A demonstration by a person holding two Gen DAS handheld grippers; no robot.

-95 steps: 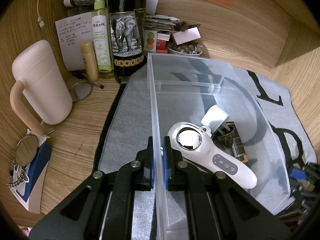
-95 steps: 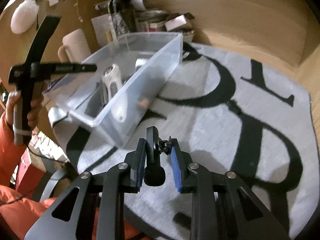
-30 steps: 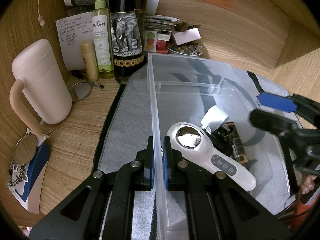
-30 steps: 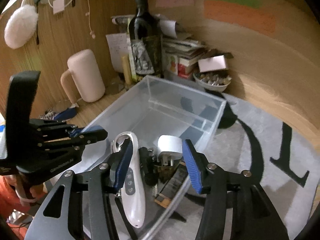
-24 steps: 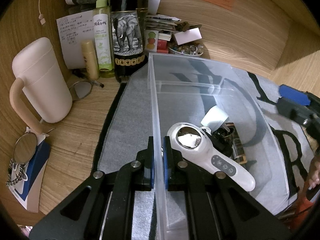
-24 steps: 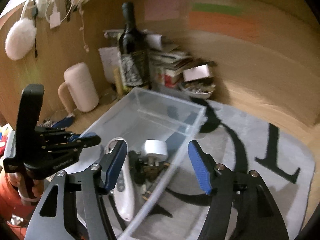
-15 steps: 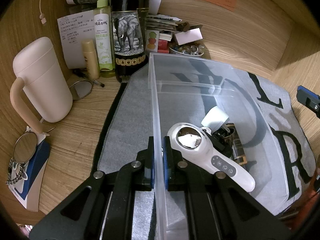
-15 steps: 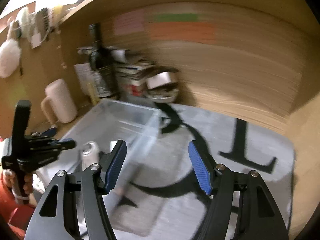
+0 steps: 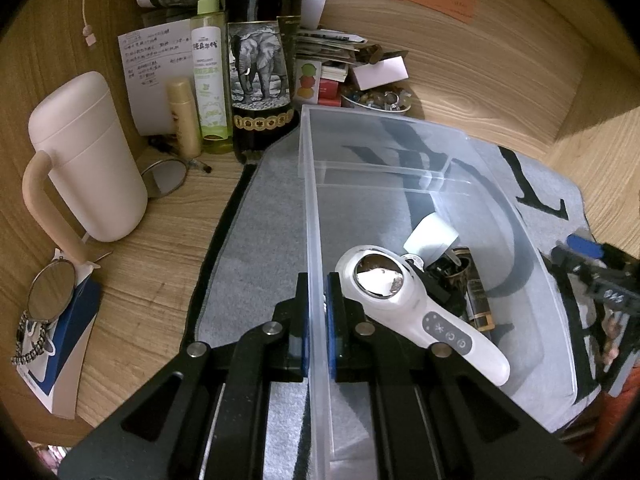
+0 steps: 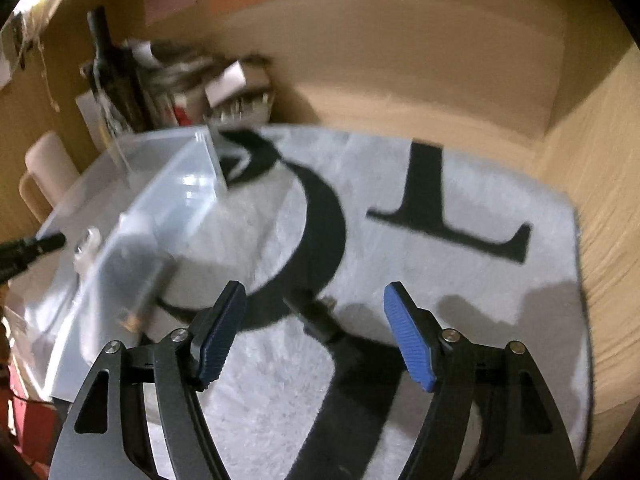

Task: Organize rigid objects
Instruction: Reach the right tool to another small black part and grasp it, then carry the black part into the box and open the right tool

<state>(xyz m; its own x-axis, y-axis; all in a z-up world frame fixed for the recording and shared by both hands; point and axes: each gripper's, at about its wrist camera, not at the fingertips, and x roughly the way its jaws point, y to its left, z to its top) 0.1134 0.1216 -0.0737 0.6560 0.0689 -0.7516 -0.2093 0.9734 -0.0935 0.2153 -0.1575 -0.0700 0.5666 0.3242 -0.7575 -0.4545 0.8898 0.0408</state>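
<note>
A clear plastic bin (image 9: 400, 148) stands on a grey mat with black letters. My left gripper (image 9: 317, 320) is shut on the bin's near-left wall. Inside lie a white handheld device (image 9: 420, 312), a white plug (image 9: 430, 236) and dark small items (image 9: 460, 280). My right gripper (image 10: 316, 328) is open and empty, low over the mat (image 10: 440, 280) to the right of the bin (image 10: 160, 184). A small dark object (image 10: 316, 316) lies on the mat between its fingers, blurred. The right gripper also shows at the right edge of the left wrist view (image 9: 592, 260).
A pale pink jug (image 9: 88, 160), a wine bottle (image 9: 260, 64), a green spray bottle (image 9: 208, 68), a small tube (image 9: 184, 116), papers, books and a dish of trinkets (image 9: 376, 98) crowd the back left. A round mirror (image 9: 52, 286) lies at left. Wooden walls enclose the desk.
My right gripper let go of the small black item in the bin, opened, and swung right and down over the mat. My left gripper has kept its hold on the bin wall.
</note>
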